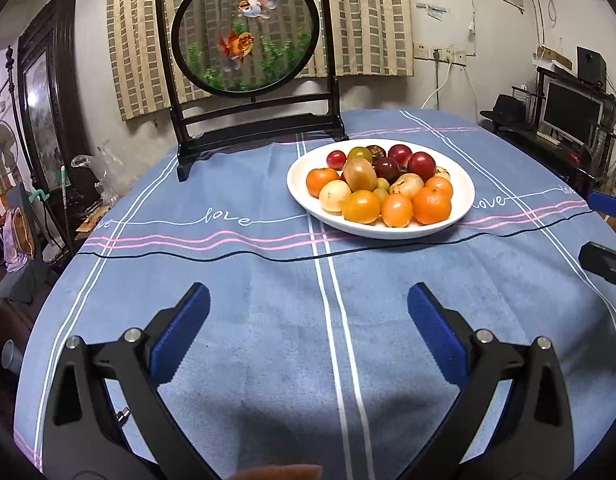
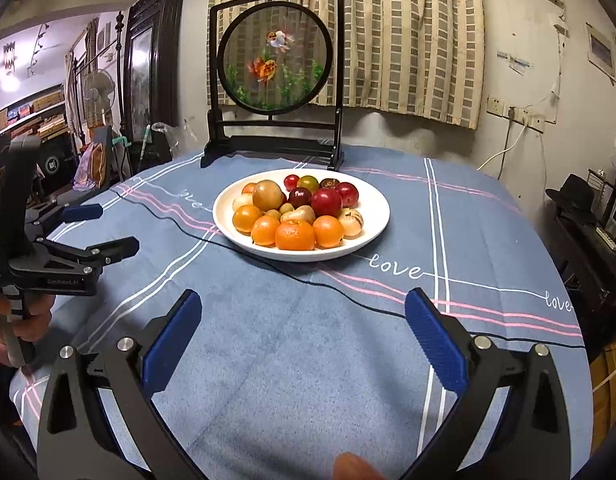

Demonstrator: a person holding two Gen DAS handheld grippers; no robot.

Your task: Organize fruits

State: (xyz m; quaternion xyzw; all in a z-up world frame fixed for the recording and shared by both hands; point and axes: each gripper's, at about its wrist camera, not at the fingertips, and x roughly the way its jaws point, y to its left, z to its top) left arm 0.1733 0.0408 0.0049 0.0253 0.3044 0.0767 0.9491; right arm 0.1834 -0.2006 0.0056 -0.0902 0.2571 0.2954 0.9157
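A white plate (image 1: 465,196) (image 2: 375,216) sits on the blue tablecloth and is heaped with fruit. Orange mandarins (image 1: 431,205) (image 2: 294,235) lie at its near side, dark red plums (image 1: 421,165) (image 2: 326,202) at the back, and pale yellow-brown fruits (image 1: 359,174) (image 2: 267,195) in between. My left gripper (image 1: 308,296) (image 2: 108,230) hovers open and empty over bare cloth, short of the plate and to its left. My right gripper (image 2: 304,300) (image 1: 599,232) is open and empty too, in front of the plate.
A black-framed round goldfish screen (image 1: 248,32) (image 2: 276,56) stands at the table's far edge behind the plate. A person's hand (image 2: 32,320) grips the left tool's handle. Bare tablecloth (image 1: 248,320) spreads between the grippers and the plate. Shelves and a monitor stand off to the right.
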